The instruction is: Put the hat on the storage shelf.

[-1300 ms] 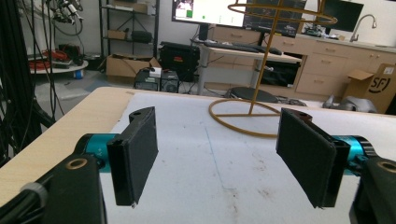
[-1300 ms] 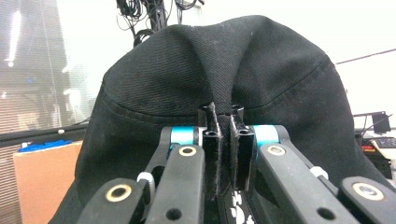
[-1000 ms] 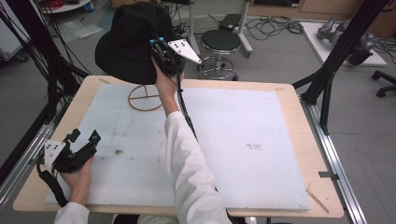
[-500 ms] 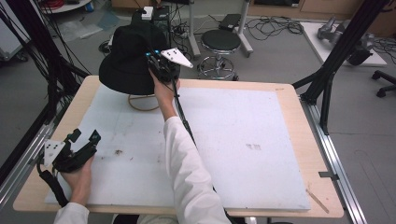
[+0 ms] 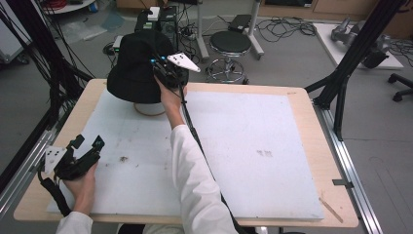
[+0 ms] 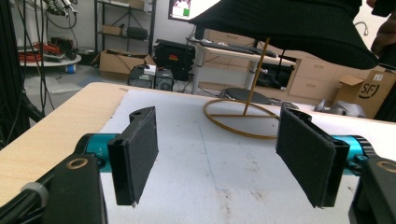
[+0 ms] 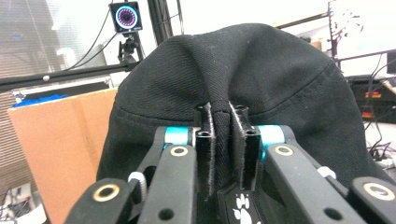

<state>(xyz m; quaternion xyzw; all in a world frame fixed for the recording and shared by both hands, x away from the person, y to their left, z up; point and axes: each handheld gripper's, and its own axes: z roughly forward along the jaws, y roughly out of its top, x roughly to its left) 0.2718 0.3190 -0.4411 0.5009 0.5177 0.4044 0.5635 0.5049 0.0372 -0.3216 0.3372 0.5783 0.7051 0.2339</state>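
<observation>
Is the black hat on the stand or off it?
On it: the hat sits over the gold wire stand, with the right gripper pinching its fabric.

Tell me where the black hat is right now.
In the high view the black hat sits over the wire stand at the table's far left, a fold of it pinched in the right gripper.

The hat [image 5: 135,68] is being held over the wire stand [image 5: 146,108] at the table's [image 5: 302,105] far left, the right gripper [image 5: 163,73] just beside it; the left gripper [image 5: 85,146] is being rested at the near left corner
</observation>
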